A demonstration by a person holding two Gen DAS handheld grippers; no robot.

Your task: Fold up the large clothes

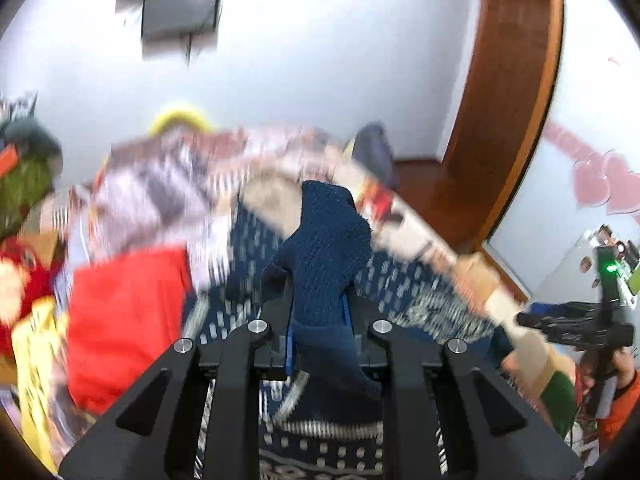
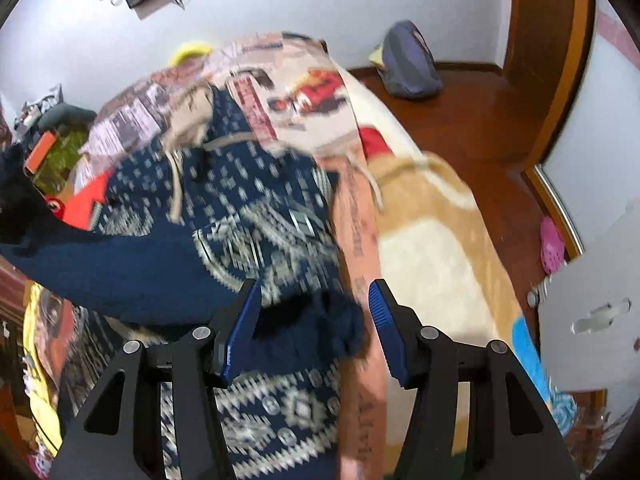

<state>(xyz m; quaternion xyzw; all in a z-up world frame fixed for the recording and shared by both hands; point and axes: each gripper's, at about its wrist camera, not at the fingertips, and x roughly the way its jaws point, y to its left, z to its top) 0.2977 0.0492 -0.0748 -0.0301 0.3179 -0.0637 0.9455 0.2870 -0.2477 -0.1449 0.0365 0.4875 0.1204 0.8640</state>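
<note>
A navy patterned knit sweater (image 2: 248, 208) with white motifs lies spread on the bed. My left gripper (image 1: 319, 312) is shut on a plain navy knit part of the sweater (image 1: 326, 248), lifted above the bed. That held part runs across the right wrist view as a dark band (image 2: 120, 268). My right gripper (image 2: 314, 312) is open, its blue pads (image 2: 384, 320) on either side of a dark navy sweater edge (image 2: 312, 332) without gripping it. The right gripper also shows in the left wrist view (image 1: 576, 324) at the right.
The bed carries a printed blanket (image 2: 424, 248), a red cloth (image 1: 124, 320) and yellow fabric (image 1: 36, 360). A wooden floor (image 2: 492, 128) with a grey bag (image 2: 408, 60) lies beyond. A wooden door frame (image 1: 508, 92) stands on the right. Clutter sits at the left.
</note>
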